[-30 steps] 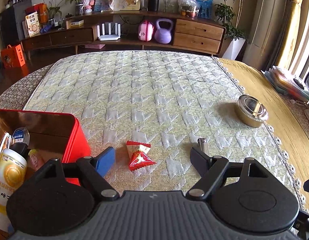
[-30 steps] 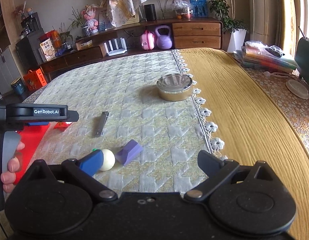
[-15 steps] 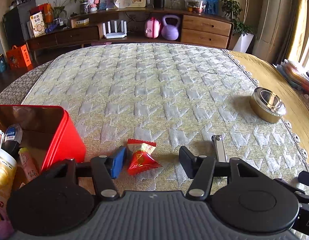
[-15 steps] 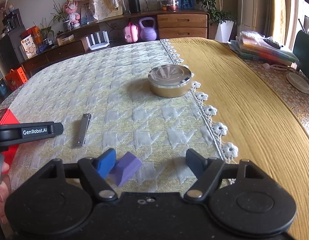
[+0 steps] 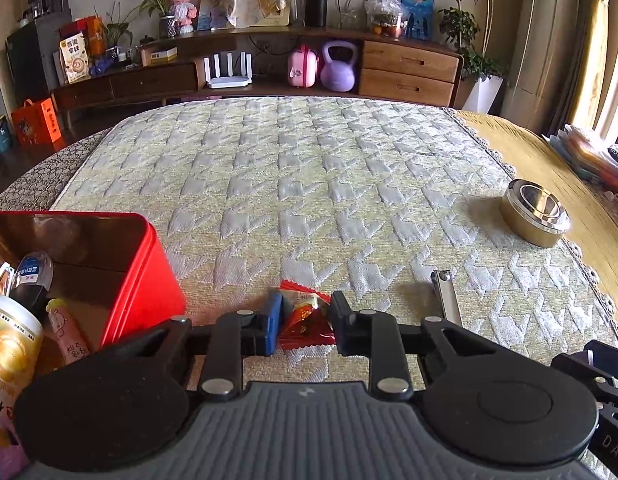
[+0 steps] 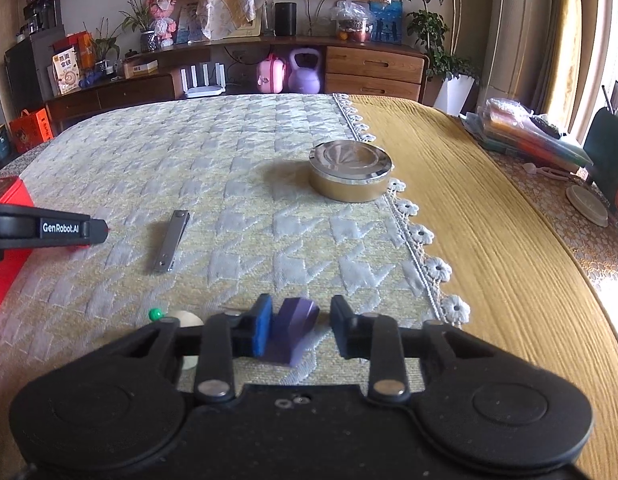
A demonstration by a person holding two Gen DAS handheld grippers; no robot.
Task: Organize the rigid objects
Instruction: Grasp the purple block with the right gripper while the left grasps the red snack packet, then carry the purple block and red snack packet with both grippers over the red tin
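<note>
I'm over a quilted cloth on a big table, a wooden sideboard along the far wall. My left gripper is closing its jaws on a red candy wrapper; both pads look to be against the crinkled packet, which lies on the cloth. Just left of it stands the open red tin with bottles and tubes inside. To the right, a metal nail clipper lies flat, and further off a round gold tin sits near the lace edge.

My right gripper is closing too, with a purple block between the jaws: the blue pad touches it, while a gap shows on the other side. Left of it lie a cream ball and a green pin head. Beyond them is the nail clipper, then the gold tin.
</note>
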